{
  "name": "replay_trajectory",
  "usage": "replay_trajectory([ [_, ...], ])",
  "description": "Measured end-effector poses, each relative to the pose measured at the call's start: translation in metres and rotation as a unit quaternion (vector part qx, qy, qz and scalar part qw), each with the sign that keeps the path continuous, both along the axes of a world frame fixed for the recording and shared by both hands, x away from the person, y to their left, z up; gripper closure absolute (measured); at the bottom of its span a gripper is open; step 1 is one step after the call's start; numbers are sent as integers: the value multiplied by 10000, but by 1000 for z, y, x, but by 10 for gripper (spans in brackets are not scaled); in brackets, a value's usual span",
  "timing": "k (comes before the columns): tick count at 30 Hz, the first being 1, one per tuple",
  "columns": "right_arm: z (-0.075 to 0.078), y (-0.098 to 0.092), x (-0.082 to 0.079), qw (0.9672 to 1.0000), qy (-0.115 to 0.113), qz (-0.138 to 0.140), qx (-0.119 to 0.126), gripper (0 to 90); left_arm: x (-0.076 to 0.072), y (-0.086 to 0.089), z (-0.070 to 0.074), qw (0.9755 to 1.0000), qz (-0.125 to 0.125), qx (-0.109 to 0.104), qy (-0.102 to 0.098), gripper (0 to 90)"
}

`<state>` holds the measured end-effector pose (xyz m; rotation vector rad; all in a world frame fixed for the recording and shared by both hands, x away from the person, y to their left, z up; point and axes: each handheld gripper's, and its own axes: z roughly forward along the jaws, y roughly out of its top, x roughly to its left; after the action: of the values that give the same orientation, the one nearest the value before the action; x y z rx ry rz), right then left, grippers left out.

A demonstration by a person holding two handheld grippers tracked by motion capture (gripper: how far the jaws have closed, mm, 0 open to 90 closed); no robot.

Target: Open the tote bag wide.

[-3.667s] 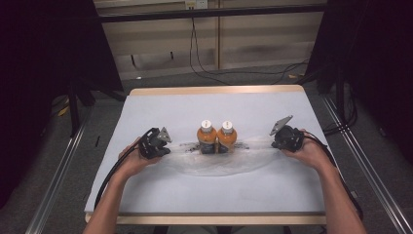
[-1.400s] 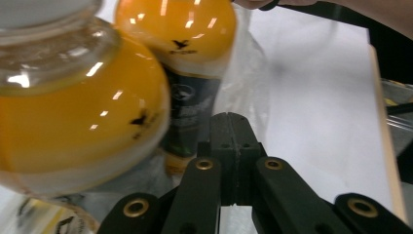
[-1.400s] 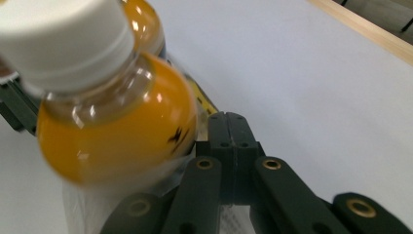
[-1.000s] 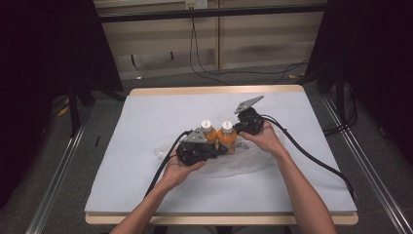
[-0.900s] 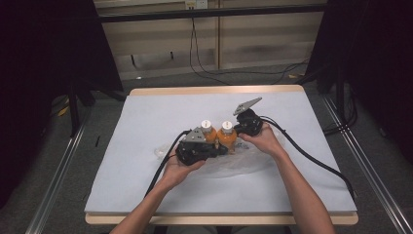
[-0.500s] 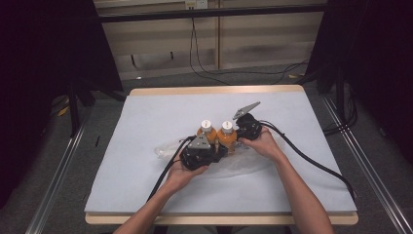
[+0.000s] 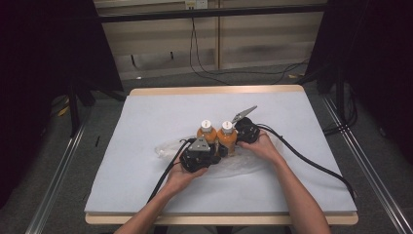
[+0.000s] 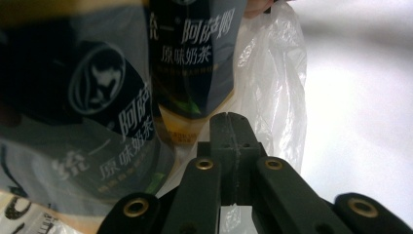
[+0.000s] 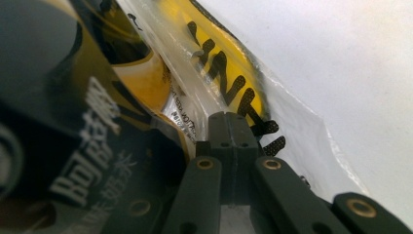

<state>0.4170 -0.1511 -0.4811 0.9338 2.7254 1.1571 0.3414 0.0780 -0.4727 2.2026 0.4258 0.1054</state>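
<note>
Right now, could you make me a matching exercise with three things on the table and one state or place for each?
1. two orange drink bottles with white caps
2. clear crinkled plastic bag
3. left hand-held gripper

a. jaws shut, pinching film
b. standing upright, side by side
c. lying flat on the white table cover

Pairs: 1-b, 2-c, 3-a

Two bottles (image 7: 217,137) of orange-brown tea stand upright side by side, touching, near the middle of the white table. Each has a white cap and a dark label with white lettering. They stand on a clear plastic bag (image 7: 243,163) that lies crumpled flat around their bases, with yellow and black print on it.
</note>
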Motion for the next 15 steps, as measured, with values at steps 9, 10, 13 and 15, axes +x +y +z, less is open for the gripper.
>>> replay_trajectory([
  [9, -2, -1, 2, 10000, 26, -87, -14, 900, -10, -3, -10, 9985, -103, 524, -99, 900],
  [10, -2, -1, 2, 10000, 6, -71, 4, 900, -10, -3, -9, 9984, -103, 548, -87, 900],
  [13, -2, -1, 2, 9999, 2, -107, -23, 900, -10, -3, -9, 9982, -123, 578, -89, 900],
  [15, -2, 0, 3, 9999, -43, -68, -61, 900, -10, -3, -9, 9990, -71, 422, -93, 900],
])
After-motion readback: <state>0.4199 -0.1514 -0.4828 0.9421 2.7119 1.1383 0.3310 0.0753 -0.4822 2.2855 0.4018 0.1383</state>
